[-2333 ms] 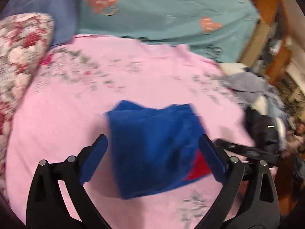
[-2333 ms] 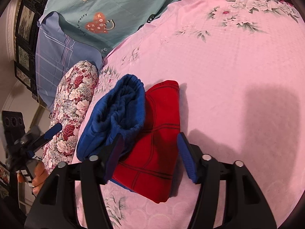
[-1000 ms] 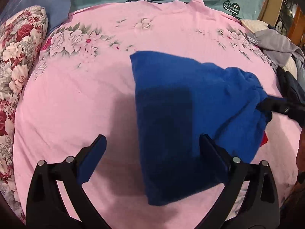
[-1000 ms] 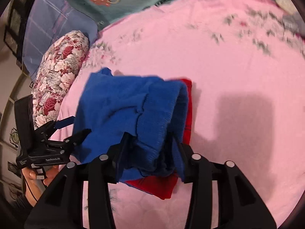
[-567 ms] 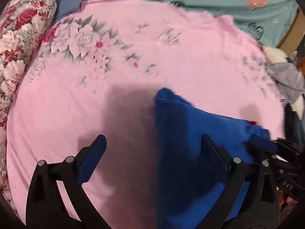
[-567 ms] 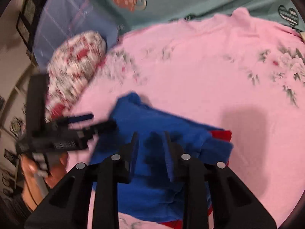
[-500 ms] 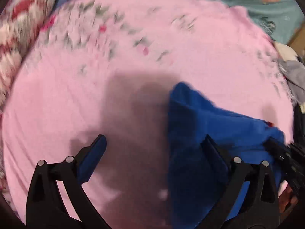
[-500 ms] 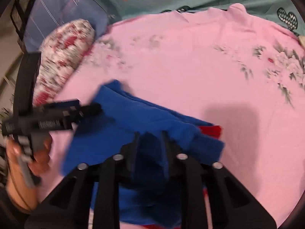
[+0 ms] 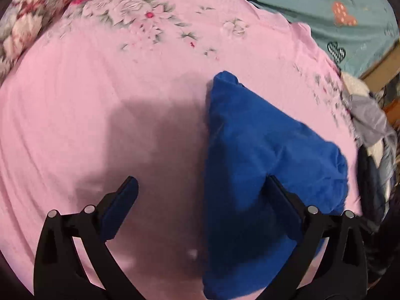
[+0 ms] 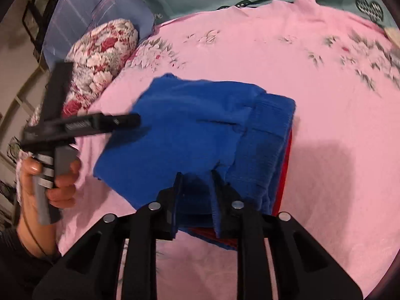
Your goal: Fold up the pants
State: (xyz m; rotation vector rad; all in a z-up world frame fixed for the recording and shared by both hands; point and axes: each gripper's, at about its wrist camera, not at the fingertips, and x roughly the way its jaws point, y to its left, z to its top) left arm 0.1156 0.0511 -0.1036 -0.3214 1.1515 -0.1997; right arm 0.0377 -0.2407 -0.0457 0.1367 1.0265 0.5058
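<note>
The folded blue pants lie on the pink floral bedsheet, with their ribbed waistband on the right. A red garment shows as a strip under their right edge. My right gripper stands at the pants' near edge. Its jaws are narrow and just opening, and blue fabric still fills the gap between the pads. My left gripper is wide open and holds nothing, and its right finger overlaps the blue pants. Seen from the right wrist, the left gripper hovers over the pants' left edge.
A floral pillow and a blue plaid pillow lie at the bed's left. The teal sheet with hearts covers the far side. A pile of loose clothes sits at the right edge beside wooden furniture. Bare pink sheet surrounds the pants.
The right gripper's jaws narrowed onto the blue fabric, and the pants now lie flatter over the red garment. The left gripper rolled and moved left, staying open, so the pants sit further right in its view.
</note>
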